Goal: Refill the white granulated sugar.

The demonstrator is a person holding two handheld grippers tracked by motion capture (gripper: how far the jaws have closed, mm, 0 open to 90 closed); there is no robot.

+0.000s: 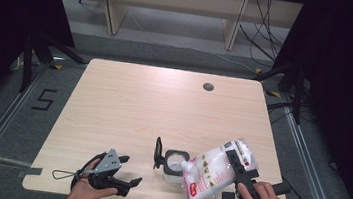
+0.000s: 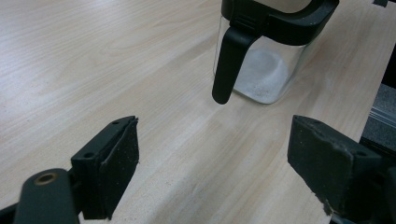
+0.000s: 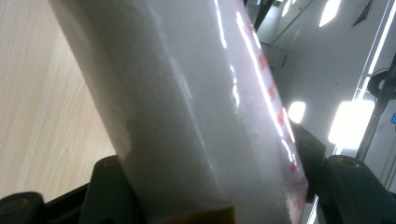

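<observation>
Right claw point(image 1: 235, 162) grips tilted bag point(image 1: 216, 172), spout over jar point(image 1: 175, 166), lower centre. Left claw point(image 1: 128, 172) open, idle. Risk: off-aim spout spills on table point(image 1: 128, 104).

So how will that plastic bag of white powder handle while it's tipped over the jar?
The bag looks soft and probably sags around the right claw clamping it. Its glossy film may be slippery. Still bulging with powder, it is likely heavy for its size.
</observation>
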